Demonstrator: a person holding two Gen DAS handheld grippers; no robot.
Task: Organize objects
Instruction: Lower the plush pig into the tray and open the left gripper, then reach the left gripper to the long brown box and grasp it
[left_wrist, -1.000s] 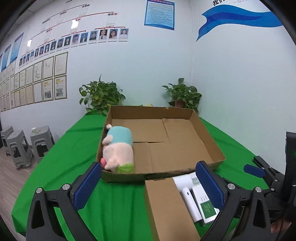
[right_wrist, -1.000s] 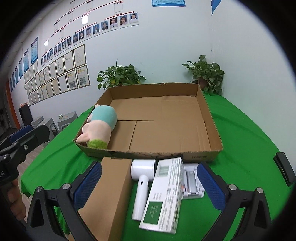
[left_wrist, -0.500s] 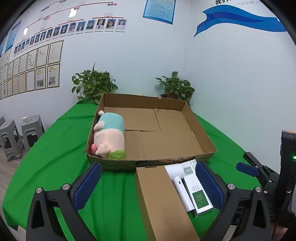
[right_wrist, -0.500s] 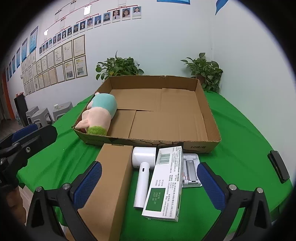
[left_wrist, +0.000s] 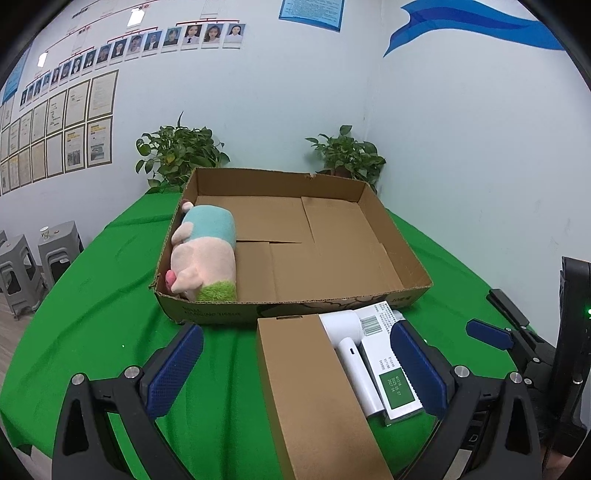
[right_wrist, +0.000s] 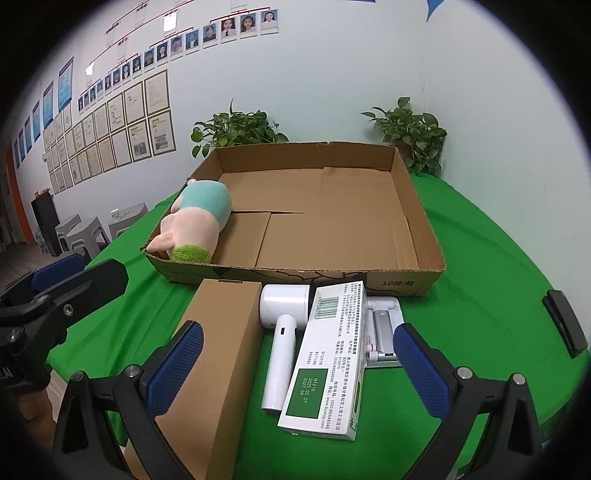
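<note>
A shallow open cardboard tray (left_wrist: 402, 301) (right_wrist: 402, 286) stands on the green table (left_wrist: 92, 306) (right_wrist: 491, 266). A pink and teal plush pig (left_wrist: 205, 254) (right_wrist: 195, 221) lies along its left side. In front of the tray lie a brown closed box (left_wrist: 314, 391) (right_wrist: 218, 354), a white hair dryer (left_wrist: 351, 354) (right_wrist: 282, 339), a white and green carton (left_wrist: 391, 369) (right_wrist: 327, 362) and a small white tray with a metal part (right_wrist: 384, 332). My left gripper (left_wrist: 295, 369) is open above the brown box. My right gripper (right_wrist: 295, 369) is open above the dryer and carton. Both are empty.
Two potted plants (left_wrist: 181, 155) (left_wrist: 347, 157) stand behind the tray by the wall. Grey stools (left_wrist: 29, 262) stand left of the table. A black flat device (right_wrist: 565, 328) lies near the table's right edge. The left gripper shows at the left of the right wrist view (right_wrist: 55, 295).
Both grippers have pulled back and risen a little from the tray, so more of the brown box, dryer and carton shows. Nothing on the table has moved.
</note>
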